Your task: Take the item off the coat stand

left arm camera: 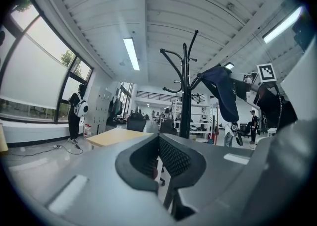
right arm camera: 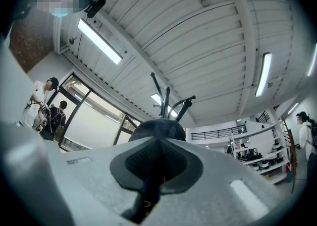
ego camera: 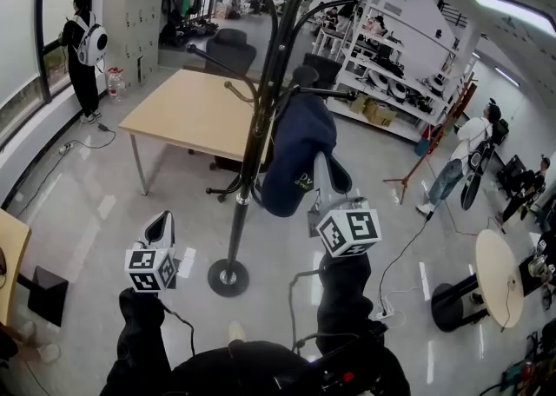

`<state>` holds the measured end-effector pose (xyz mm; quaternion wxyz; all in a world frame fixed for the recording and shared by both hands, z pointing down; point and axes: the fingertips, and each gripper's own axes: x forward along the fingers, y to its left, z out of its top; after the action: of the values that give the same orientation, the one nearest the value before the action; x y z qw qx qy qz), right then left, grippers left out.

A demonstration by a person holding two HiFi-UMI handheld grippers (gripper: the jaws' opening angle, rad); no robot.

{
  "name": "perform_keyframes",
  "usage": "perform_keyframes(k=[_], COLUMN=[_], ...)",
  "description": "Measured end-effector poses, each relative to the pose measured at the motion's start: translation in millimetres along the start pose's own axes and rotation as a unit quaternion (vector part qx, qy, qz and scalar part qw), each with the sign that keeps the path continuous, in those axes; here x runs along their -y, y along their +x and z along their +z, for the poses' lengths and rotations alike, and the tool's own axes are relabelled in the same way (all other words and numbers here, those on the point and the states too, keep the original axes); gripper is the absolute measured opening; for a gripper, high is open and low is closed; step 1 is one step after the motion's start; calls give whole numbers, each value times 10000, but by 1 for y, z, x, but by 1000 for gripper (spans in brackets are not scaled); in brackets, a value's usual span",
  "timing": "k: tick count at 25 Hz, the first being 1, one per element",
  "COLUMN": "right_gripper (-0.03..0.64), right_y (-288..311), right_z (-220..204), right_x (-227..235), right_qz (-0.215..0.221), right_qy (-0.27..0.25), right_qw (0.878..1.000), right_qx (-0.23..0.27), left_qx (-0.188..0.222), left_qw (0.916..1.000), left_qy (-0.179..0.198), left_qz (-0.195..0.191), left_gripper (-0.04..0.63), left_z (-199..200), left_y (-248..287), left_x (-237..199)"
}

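Cloth item (ego camera: 300,142), dark blue and perhaps a cap or a small bag, is caught low on its side by the right hand-held gripper (ego camera: 325,168). In the right gripper view the jaws are closed almost fully, with a thin fold of the dark cloth pinched between the pads and a strip with yellow print trailing down from them. This hand-held gripper tilts a little upward toward the cloth.

The left hand-held gripper (ego camera: 159,227) is lower and to the left, well apart from the cloth. Its jaw tips meet with nothing between them, and it points level across the room.

The cloth item hangs from an upper arm of a tall black coat stand (ego camera: 259,125), high on the side nearer the right hand. Its round top sits by the arm and its body droops below. The stand rises from a round foot on a pale, shiny floor (ego camera: 95,203). A light wooden surface (ego camera: 187,112) stands behind it, bare on top. People, shelves and chairs are farther off.

The cloth looks soft and light, so it should sag and fold around the pads and not hold its shape. A pinch on a seam or thick edge would likely slip less. Freeing it probably means lifting it up and off the arm's end, since a straight pull could snag or tip the stand.
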<state>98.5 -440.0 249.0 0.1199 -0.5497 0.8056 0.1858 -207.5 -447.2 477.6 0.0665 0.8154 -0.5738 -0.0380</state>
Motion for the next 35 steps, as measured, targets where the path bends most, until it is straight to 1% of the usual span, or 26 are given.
perform_keyframes(k=[16, 35], right_gripper=[11, 11], right_y=[-18, -34], right_z=[15, 43], right_x=[7, 20], right_qz=[-139, -318], right_qy=[-84, -221], right_qw=[9998, 9989], right_qx=[90, 248], left_qx=[-25, 13], left_qw=[10000, 9998], left_qy=[-57, -80], left_qz=[-64, -206], left_gripper=[3, 3], left_z=[-9, -3], left_y=[-7, -5], left_x=[10, 26])
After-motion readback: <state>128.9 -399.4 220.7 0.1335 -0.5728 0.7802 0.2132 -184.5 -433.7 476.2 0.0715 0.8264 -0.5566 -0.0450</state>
